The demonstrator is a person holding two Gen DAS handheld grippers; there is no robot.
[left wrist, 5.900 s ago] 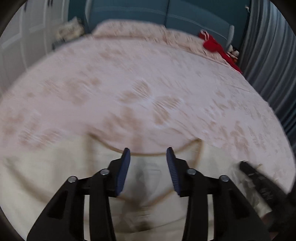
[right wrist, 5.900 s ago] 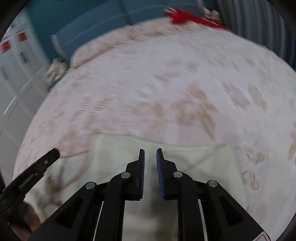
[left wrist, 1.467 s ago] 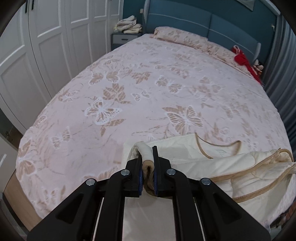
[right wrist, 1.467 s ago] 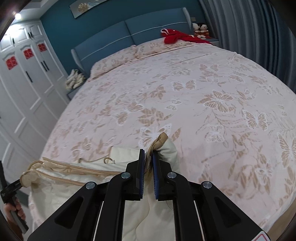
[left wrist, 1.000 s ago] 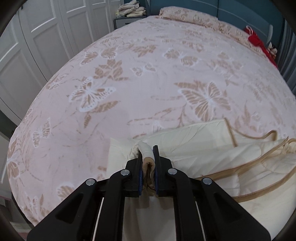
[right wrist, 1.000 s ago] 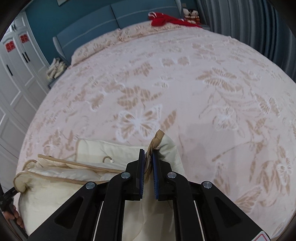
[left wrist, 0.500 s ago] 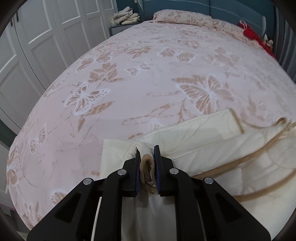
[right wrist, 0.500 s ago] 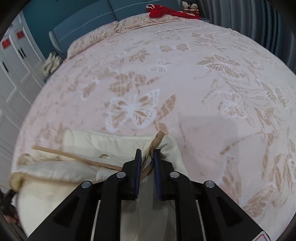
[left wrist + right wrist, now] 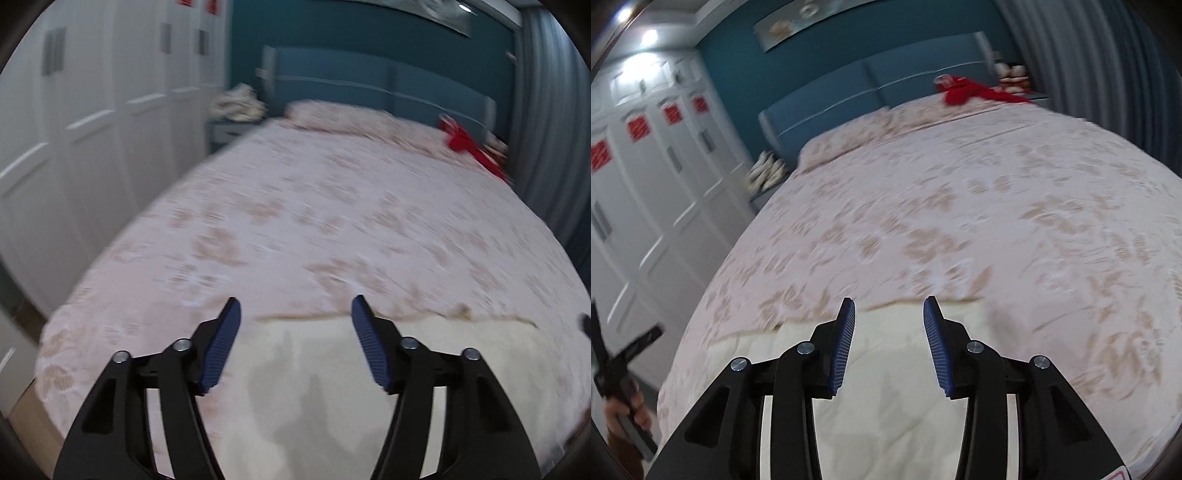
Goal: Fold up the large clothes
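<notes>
A cream garment with tan trim (image 9: 314,387) lies flat at the near end of the bed, also seen in the right wrist view as the cream garment (image 9: 886,387). My left gripper (image 9: 293,314) hangs above its far edge, jaws opening, nothing between the blue pads. My right gripper (image 9: 888,314) is likewise above the cloth's far edge, jaws opening and empty. Both views are blurred by motion. At the left edge of the right wrist view a hand holds the other gripper's handle (image 9: 624,365).
The bed (image 9: 369,221) wears a pink cover with tan butterflies. White wardrobe doors (image 9: 92,129) stand along the left. A blue headboard (image 9: 369,88), a red cloth (image 9: 469,144) by the pillows, a nightstand with folded cloth (image 9: 236,103) and grey curtains (image 9: 554,129) lie beyond.
Both grippers have let go of the folded garment edges, opened and lifted away; the views tilt up toward the headboard. The cream garment now lies flat below them.
</notes>
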